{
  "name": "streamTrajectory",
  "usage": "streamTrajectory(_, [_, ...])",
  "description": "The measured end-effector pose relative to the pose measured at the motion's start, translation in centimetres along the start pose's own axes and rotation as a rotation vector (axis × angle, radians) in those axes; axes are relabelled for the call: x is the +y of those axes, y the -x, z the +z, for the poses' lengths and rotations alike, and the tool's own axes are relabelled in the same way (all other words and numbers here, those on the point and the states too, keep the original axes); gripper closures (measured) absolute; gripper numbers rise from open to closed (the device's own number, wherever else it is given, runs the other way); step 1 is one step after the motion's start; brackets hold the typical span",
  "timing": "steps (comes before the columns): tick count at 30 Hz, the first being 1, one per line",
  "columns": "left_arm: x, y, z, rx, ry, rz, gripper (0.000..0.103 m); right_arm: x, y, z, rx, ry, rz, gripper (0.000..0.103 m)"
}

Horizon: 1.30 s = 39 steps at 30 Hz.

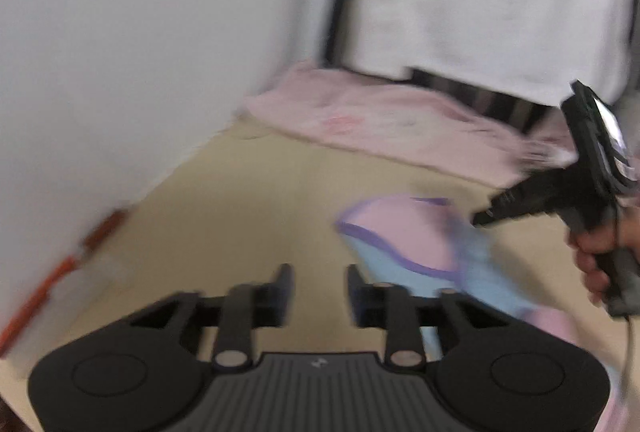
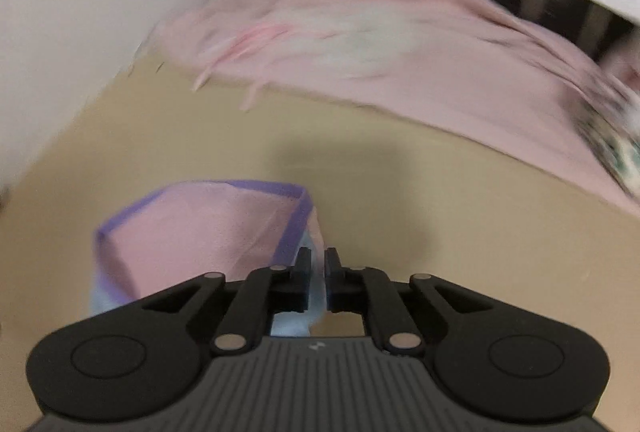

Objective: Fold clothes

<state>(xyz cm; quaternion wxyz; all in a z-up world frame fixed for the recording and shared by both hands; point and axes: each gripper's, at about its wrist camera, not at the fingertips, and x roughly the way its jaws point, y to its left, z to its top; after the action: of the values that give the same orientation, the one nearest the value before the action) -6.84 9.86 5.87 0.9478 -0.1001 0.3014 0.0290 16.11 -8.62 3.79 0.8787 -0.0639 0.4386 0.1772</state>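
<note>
on the tan table [image 2: 440,232], right gripper [image 2: 318,264] fingers pinch the pink garment [image 2: 200,228] edge; left gripper [image 1: 318,292] fingers gape empty.

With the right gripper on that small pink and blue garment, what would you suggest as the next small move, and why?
Probably bring the left gripper to the small garment's free purple-trimmed edge and close on it. The right gripper already pinches a fold, while the left one's jaws stand apart with nothing between them; the garment lies rumpled on the tan surface.

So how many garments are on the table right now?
2: a small pink and blue garment pinched by the right gripper, a pink garment at the far edge. More may be out of frame.
</note>
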Motion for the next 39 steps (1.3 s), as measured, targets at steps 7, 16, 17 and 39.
streamTrajectory(7, [-4.8,3.2,-5.5,0.168,-0.105,-0.421,0.057,-6.6,12.7,-8.9,-0.171,-0.007,0.261,0.058])
streamTrajectory(16, [-10.3,1.7,-8.8,0.190,-0.306,-0.367,0.077,-6.1,13.0,-21.1,-0.116,-0.047,0.294,0.083])
streamTrajectory(17, [-10.2,1.8,-9.0,0.186,-0.344,-0.366,0.074,-5.8,13.4,-21.8,-0.124,-0.061,0.269,0.084])
streamTrajectory(39, [-6.9,-14.7,5.2,0.339,-0.352,-0.111,0.095,-5.0,2.9,-6.0,-0.090,-0.093,0.068,0.082])
